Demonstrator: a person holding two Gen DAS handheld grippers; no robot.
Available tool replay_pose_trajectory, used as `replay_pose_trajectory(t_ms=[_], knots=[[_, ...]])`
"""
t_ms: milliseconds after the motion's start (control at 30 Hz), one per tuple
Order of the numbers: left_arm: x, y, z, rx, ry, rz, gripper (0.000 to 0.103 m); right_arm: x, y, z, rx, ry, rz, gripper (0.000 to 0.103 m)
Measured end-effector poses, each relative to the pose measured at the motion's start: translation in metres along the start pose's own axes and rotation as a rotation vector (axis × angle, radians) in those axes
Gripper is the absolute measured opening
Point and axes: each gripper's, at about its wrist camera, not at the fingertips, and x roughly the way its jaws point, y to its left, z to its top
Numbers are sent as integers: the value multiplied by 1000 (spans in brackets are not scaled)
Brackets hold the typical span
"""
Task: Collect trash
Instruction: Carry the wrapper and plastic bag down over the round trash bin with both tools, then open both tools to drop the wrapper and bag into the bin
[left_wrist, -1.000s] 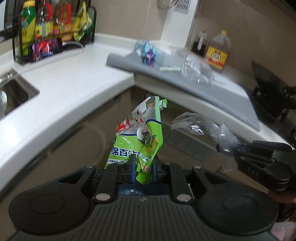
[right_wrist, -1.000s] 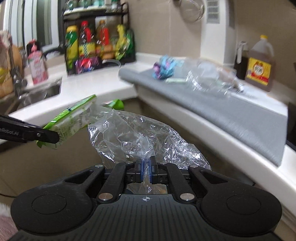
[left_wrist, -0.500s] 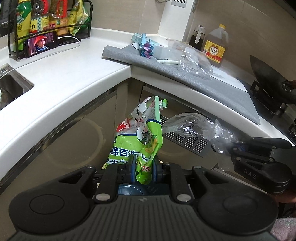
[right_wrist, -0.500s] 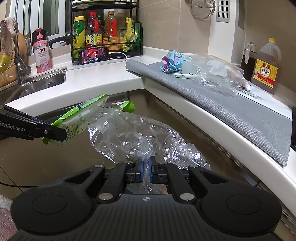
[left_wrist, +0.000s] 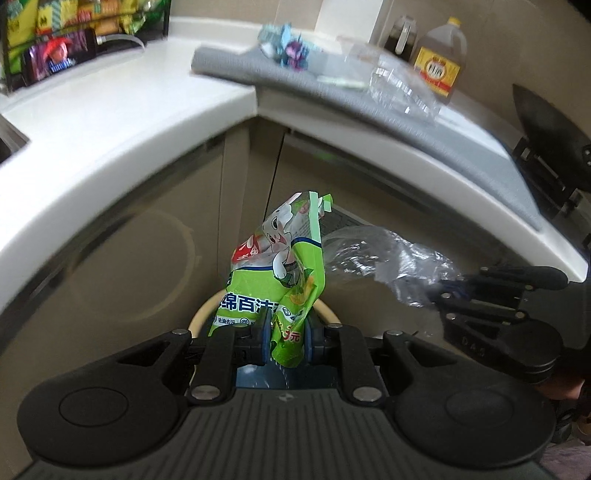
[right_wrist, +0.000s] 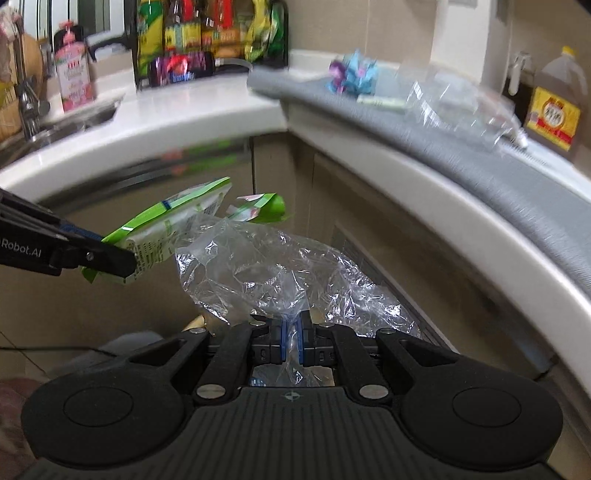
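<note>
Since the earlier frame both grippers had dropped below the countertop (left_wrist: 110, 122). Left gripper (left_wrist: 285, 334) clamped green snack wrapper (left_wrist: 280, 266), long axis upright; right gripper (right_wrist: 291, 338) pinched crumpled clear plastic (right_wrist: 266, 273).

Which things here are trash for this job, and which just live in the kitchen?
Job:
green wrapper, in left gripper
clear plastic, in right gripper
crumpled plastic bag and blue-purple wrapper, on grey mat

Bystanders:
oil jug
pink soap bottle
bottle rack

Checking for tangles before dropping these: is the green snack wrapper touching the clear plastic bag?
Cannot tell. In the right wrist view the green snack wrapper overlaps the clear plastic bag edge; the left wrist view also shows overlap, with no plain contact or gap.
</note>
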Motion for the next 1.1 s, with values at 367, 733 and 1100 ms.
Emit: replay_pose_trajectory(t_ms=[367,733,1100], knots=[[99,19,-2,-65,247,-16,19,97,-5,-23,18,244,44,6],[156,34,-6,-59,379,22,20,155,-1,-22,8,385,49,6],[184,43,-7,-90,414,41,69,174,10,-26,-54,414,69,48]])
